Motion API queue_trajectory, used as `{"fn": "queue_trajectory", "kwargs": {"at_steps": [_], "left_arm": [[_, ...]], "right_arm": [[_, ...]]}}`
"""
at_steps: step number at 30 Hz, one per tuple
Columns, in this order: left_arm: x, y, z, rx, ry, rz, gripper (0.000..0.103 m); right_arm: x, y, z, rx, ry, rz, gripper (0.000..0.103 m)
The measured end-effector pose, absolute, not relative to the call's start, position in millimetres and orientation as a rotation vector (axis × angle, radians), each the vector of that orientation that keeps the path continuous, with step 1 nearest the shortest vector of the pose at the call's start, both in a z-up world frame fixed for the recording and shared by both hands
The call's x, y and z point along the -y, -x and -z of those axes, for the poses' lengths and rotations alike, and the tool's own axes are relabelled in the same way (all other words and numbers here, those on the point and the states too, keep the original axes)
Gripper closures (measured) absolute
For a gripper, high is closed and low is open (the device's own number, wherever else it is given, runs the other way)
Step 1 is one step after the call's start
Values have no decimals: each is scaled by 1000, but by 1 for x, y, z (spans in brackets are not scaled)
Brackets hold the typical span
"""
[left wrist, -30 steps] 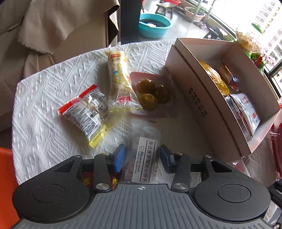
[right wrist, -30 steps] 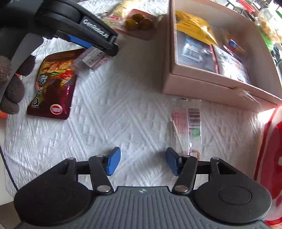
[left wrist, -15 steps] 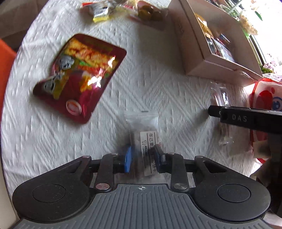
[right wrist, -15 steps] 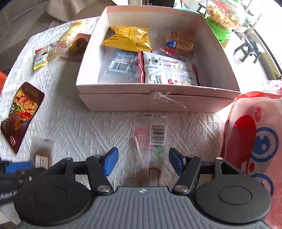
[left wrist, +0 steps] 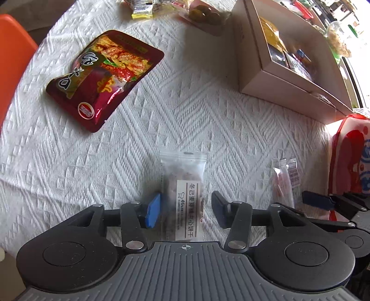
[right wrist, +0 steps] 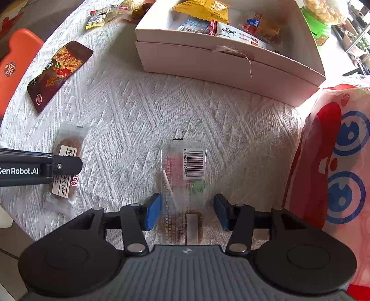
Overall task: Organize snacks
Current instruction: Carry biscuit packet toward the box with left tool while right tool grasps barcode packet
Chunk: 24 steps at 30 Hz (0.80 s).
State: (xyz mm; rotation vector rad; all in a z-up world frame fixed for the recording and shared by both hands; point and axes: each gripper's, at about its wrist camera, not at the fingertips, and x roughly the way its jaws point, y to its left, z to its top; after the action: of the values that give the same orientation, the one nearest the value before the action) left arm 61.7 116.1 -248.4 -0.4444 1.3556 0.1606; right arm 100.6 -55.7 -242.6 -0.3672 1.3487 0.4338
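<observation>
A clear biscuit packet [left wrist: 185,171] with a white label lies flat on the white cloth. My left gripper [left wrist: 185,211] straddles its near end, jaws opening, pads off the wrapper. In the right wrist view the same biscuit packet [right wrist: 69,143] lies at the left under a left finger [right wrist: 64,165]. A clear packet with a barcode [right wrist: 185,162] lies between the fingers of my right gripper [right wrist: 187,211], whose jaws are closing with gaps still on both sides. The open white box [right wrist: 219,60] holding several snacks stands beyond.
A dark red pouch [left wrist: 104,76] lies at the far left on the cloth. Small packets [right wrist: 97,19] lie beside the box's far corner. A red, white and blue bag [right wrist: 335,150] crowds the right edge. An orange chair [left wrist: 11,58] stands at the left.
My left gripper carried the biscuit packet to the near part of the cloth, then its jaws spread off it. My right gripper slid over the barcode packet and its jaws narrowed.
</observation>
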Motion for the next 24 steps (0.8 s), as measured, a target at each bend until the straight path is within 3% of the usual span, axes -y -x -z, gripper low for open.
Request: {"fn": "queue_trajectory", "kwargs": {"at_steps": [3, 5, 9, 11, 13, 14, 15, 24], "left_arm": [[-100, -68, 253, -1352, 412, -149, 24], [-90, -70, 255, -1349, 382, -144, 17], [-73, -79, 259, -1351, 350, -199, 16], [-71, -81, 260, -1356, 357, -243, 23], [-72, -83, 257, -1362, 349, -296, 42], [-73, -81, 254, -1363, 336, -325, 59], [-75, -79, 252, -1353, 351, -323, 64], [-52, -32, 215, -1352, 400, -150, 67]], "right_arm": [[50, -99, 243, -1333, 421, -472, 52], [49, -97, 241, -1340, 442, -514, 61], [58, -97, 232, -1366, 417, -564, 65], [64, -95, 225, -1365, 400, -582, 65], [70, -91, 220, -1357, 398, -595, 65], [72, -91, 220, -1353, 402, -596, 65], [74, -91, 219, -1352, 406, -594, 65], [90, -91, 187, -1385, 324, -660, 65]]}}
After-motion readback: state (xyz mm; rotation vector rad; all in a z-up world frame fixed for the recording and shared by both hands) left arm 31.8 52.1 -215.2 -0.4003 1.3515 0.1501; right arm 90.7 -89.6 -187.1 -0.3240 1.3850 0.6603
